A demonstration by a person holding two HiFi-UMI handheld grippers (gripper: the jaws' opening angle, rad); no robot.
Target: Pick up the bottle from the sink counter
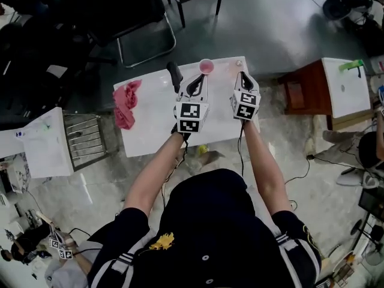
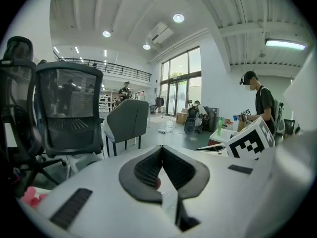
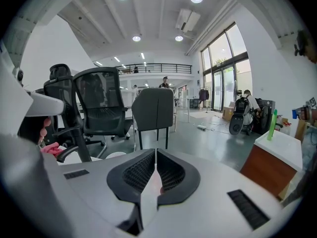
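A dark, slim bottle (image 1: 174, 75) stands on the white table (image 1: 150, 131), just left of my left gripper (image 1: 195, 84). A green bottle (image 1: 351, 65) rests on a separate white counter (image 1: 348, 98) far to the right; it also shows as a green bottle (image 3: 272, 124) in the right gripper view. My left gripper (image 2: 161, 148) is shut with nothing in it, held above the table and pointing out at the room. My right gripper (image 1: 242, 75) hovers beside it, and the right gripper (image 3: 155, 151) is shut and holds nothing too.
A pink cup (image 1: 206, 66) stands at the table's far edge and a pink cloth (image 1: 126, 104) lies at its left end. Office chairs (image 3: 101, 108) stand beyond the table. A wire rack (image 1: 87, 138) sits to the left, and cables cross the floor.
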